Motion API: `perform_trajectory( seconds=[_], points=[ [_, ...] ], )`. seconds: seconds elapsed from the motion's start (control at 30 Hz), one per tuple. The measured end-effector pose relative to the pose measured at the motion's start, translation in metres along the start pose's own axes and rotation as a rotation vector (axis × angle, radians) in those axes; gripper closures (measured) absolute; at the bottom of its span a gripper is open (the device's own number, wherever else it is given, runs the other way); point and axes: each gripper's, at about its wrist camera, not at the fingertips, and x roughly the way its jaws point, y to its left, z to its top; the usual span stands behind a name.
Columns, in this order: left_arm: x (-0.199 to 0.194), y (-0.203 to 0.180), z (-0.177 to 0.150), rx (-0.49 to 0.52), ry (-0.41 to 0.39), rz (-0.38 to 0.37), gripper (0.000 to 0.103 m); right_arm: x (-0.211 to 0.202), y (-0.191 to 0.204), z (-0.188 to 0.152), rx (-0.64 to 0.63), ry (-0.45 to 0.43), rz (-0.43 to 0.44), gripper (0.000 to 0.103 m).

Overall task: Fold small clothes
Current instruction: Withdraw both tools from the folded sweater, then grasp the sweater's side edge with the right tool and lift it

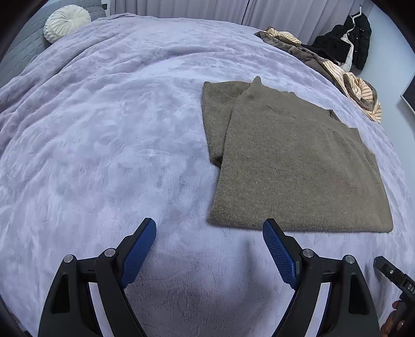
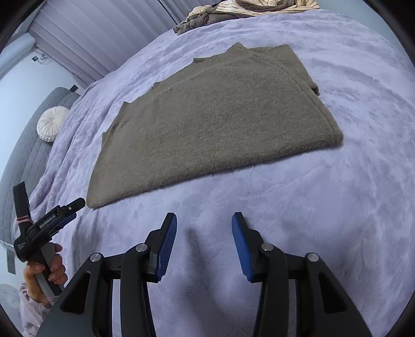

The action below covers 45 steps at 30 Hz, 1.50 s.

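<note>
An olive-brown knitted sweater (image 1: 293, 160) lies partly folded and flat on the lilac blanket (image 1: 116, 134); it also shows in the right wrist view (image 2: 215, 119). My left gripper (image 1: 209, 228) is open and empty, hovering just short of the sweater's near edge, its right fingertip close to the hem. My right gripper (image 2: 204, 220) is open and empty, above bare blanket (image 2: 337, 197) in front of the sweater's near edge. The left gripper also shows at the left of the right wrist view (image 2: 70, 211), held in a hand.
A heap of striped and brown clothes (image 1: 337, 70) lies at the bed's far edge, also in the right wrist view (image 2: 246, 10). A black garment (image 1: 350, 41) hangs by the wall. A round white cushion (image 1: 64, 22) sits by the grey headboard (image 2: 23, 155).
</note>
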Motion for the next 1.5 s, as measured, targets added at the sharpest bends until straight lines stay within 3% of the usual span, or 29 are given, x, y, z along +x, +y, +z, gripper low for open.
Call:
perform_trajectory(
  seconds=[0.03,0.1,0.27,0.5,0.67,0.9,1.5],
  points=[
    [-0.001,0.0,-0.002,0.004,-0.003,-0.001,0.015,-0.001,0.002,-0.002,-0.001,0.002,0.002,0.055],
    [-0.005,0.0,-0.006,0.005,-0.027,0.015,0.0,-0.001,0.005,-0.005,0.0,0.003,0.008,0.053],
    [-0.01,0.002,-0.013,0.007,-0.041,0.001,0.0,-0.006,0.013,-0.012,-0.01,-0.003,0.014,0.048],
    [-0.002,0.014,-0.02,-0.045,0.021,-0.031,0.0,-0.002,0.023,-0.02,-0.029,0.024,0.029,0.048],
    [0.005,0.018,-0.027,-0.069,0.06,-0.098,0.0,0.004,0.032,-0.023,-0.04,0.043,0.042,0.048],
    [0.005,0.022,-0.024,-0.093,0.033,-0.145,0.0,0.019,0.042,-0.02,-0.035,0.077,0.069,0.048],
    [0.011,0.05,-0.019,-0.166,-0.01,-0.362,0.0,0.114,0.105,0.013,0.156,0.179,0.394,0.048]
  ],
)
